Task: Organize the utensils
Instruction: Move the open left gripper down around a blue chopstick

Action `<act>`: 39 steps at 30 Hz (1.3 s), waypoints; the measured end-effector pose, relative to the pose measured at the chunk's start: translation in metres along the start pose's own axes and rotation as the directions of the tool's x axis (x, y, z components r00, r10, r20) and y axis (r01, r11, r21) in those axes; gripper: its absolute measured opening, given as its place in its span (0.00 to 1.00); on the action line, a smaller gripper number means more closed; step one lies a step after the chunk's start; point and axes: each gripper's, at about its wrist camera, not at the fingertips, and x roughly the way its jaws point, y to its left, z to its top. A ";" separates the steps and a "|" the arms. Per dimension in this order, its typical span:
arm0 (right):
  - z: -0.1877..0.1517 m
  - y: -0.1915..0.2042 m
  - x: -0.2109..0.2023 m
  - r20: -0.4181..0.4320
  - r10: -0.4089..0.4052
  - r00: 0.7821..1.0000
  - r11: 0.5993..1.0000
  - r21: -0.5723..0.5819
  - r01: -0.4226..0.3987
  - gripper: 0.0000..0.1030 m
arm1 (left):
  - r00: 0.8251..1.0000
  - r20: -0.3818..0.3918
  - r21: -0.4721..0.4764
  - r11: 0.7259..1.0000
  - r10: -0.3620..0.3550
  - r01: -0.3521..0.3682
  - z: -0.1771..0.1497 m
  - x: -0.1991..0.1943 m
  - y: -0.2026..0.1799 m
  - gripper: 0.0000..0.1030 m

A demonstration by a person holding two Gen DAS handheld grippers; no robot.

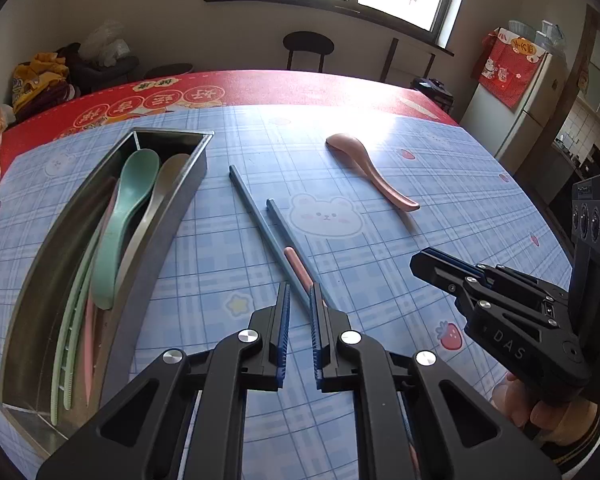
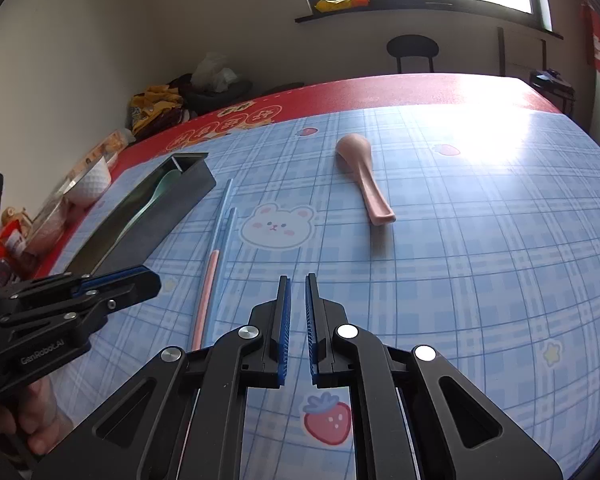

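A metal tray (image 1: 168, 216) at the left holds a green spoon (image 1: 128, 208), a beige spoon (image 1: 160, 188) and green and pink chopsticks (image 1: 80, 320). Two blue chopsticks (image 1: 256, 208) and one pink chopstick (image 1: 298, 266) lie on the blue checked mat beside it. A pink spoon (image 1: 370, 168) lies further right. My left gripper (image 1: 300, 292) hovers over the near ends of the loose chopsticks, jaws a little apart, holding nothing. My right gripper (image 2: 297, 284) is over bare mat, jaws a little apart and empty; it also shows in the left wrist view (image 1: 440, 264). The pink spoon (image 2: 364, 176) lies ahead of it.
The mat (image 1: 440, 184) covers a red table (image 1: 300, 84). A white bowl (image 2: 90, 184) and snack packets (image 2: 156, 108) sit at the table's left edge. A stool (image 1: 308, 48) and a fridge (image 1: 528, 92) stand beyond the table.
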 end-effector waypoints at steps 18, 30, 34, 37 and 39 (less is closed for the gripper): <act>-0.002 -0.006 -0.008 0.024 0.077 0.997 0.997 0.026 -0.077 0.08 | 0.993 -0.117 -0.129 0.991 0.007 -0.023 0.016 0.037 0.010 0.04; -0.002 -0.007 -0.011 0.027 0.083 0.996 0.996 0.035 -0.084 0.08 | 0.991 -0.126 -0.094 0.994 0.041 -0.053 0.026 0.046 0.004 0.08; -0.002 -0.007 -0.011 0.027 0.085 0.996 0.996 0.038 -0.086 0.08 | 0.991 -0.113 -0.057 0.995 0.072 -0.079 0.029 0.050 -0.002 0.08; -0.002 -0.009 -0.012 0.031 0.090 0.995 0.995 0.049 -0.091 0.08 | 0.990 -0.100 -0.005 0.995 0.100 -0.101 0.028 0.051 -0.008 0.09; -0.002 -0.011 -0.013 0.034 0.093 0.995 0.994 0.059 -0.095 0.08 | 0.989 -0.087 0.037 0.993 0.119 -0.116 0.023 0.048 -0.011 0.08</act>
